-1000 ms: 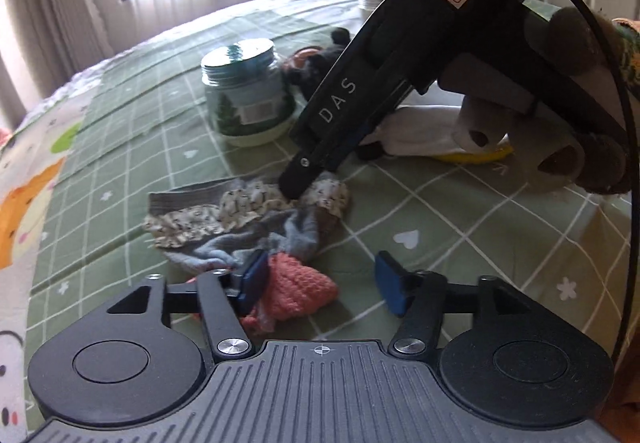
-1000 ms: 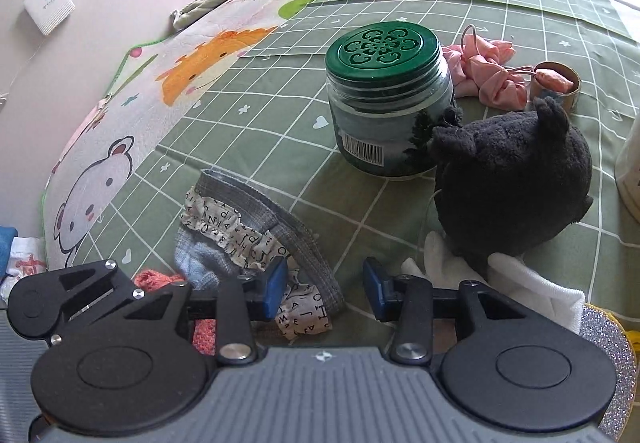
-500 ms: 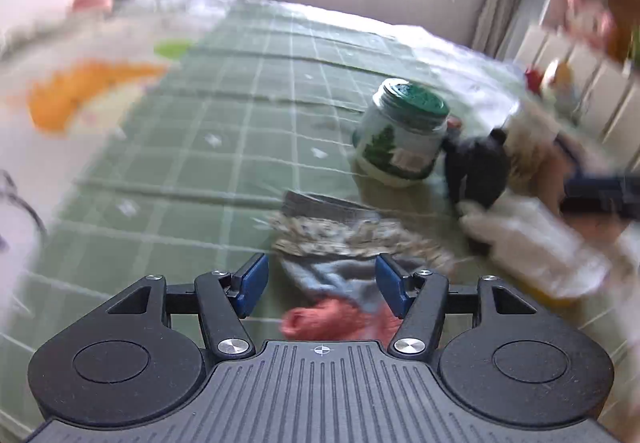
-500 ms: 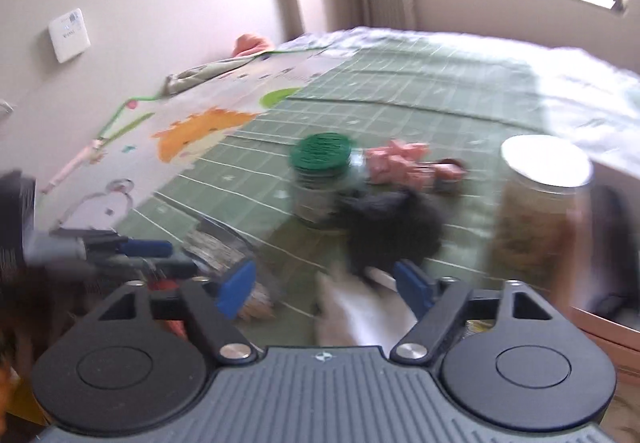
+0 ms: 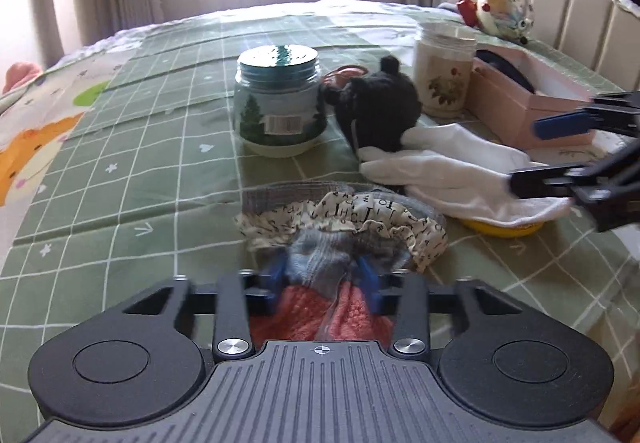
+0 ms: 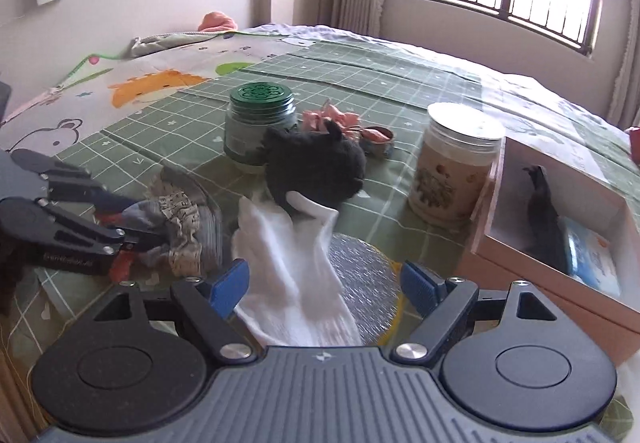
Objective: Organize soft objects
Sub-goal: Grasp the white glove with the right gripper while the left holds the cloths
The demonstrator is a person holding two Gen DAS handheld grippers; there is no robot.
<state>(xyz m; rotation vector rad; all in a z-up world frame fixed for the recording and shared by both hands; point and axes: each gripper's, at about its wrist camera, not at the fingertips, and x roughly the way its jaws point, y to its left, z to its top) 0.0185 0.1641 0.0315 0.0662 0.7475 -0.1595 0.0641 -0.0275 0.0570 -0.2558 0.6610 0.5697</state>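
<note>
With its jaws just closed on the grey sock (image 5: 320,263), the left gripper (image 5: 322,281) may drag the ruffled cloth (image 5: 344,219) ahead along; right gripper (image 6: 326,283) gapes over the white sock (image 6: 292,263), empty.

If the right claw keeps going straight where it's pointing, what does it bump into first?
Probably the white sock, already lying between the open right claw's fingers. Beyond it sits the black plush toy, though depth is hard to judge.

Left half of the bed (image 5: 132,163) is wide open; the right side's packed: two jars (image 5: 280,103) (image 5: 444,75), black plush (image 5: 376,115), pink box (image 5: 524,111).
</note>
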